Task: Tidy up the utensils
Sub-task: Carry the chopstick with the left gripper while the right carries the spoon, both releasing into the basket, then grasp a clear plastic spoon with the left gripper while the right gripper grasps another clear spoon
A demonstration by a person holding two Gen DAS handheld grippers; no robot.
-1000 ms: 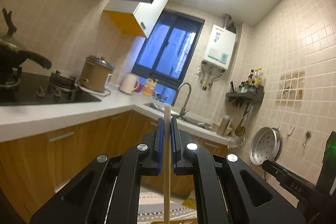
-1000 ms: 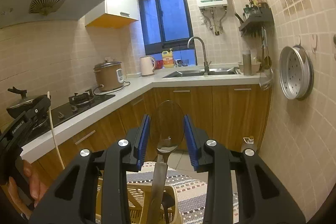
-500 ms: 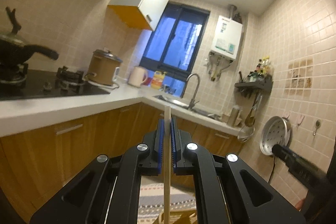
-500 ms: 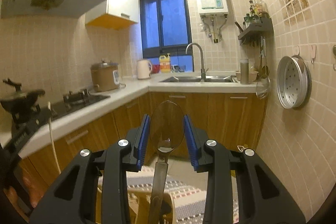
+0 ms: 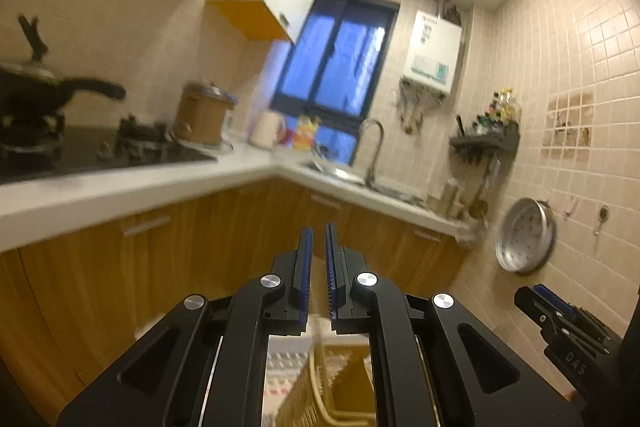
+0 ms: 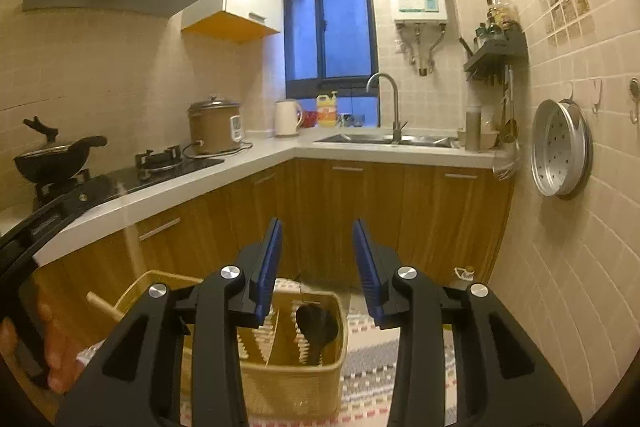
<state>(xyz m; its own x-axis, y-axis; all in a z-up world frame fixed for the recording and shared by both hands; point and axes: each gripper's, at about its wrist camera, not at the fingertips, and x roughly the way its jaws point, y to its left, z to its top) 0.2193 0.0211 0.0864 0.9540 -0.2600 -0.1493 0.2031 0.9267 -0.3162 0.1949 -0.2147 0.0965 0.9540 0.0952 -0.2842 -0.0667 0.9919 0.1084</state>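
Observation:
A yellow slotted utensil basket (image 6: 296,383) stands below both grippers; its top also shows in the left wrist view (image 5: 340,387). A dark spoon (image 6: 317,323) stands bowl-up inside it. A pale wooden chopstick (image 6: 102,305) pokes out at its left rim. My right gripper (image 6: 317,247) is open and empty above the basket. My left gripper (image 5: 317,247) is empty, with a narrow gap between its jaws. The left gripper's body shows at the left edge of the right wrist view (image 6: 36,227).
An L-shaped white counter (image 6: 280,155) runs left and back, with a hob, a black pan (image 6: 56,159), a rice cooker (image 6: 216,127), a kettle and a sink (image 6: 384,139). Wooden cabinets are below it. A steamer tray (image 6: 560,147) hangs on the tiled right wall. A striped rug lies on the floor.
The right gripper opened and the spoon dropped into the basket. The left gripper let go of the chopstick, which is now down at the basket. The left view tilted and blurred.

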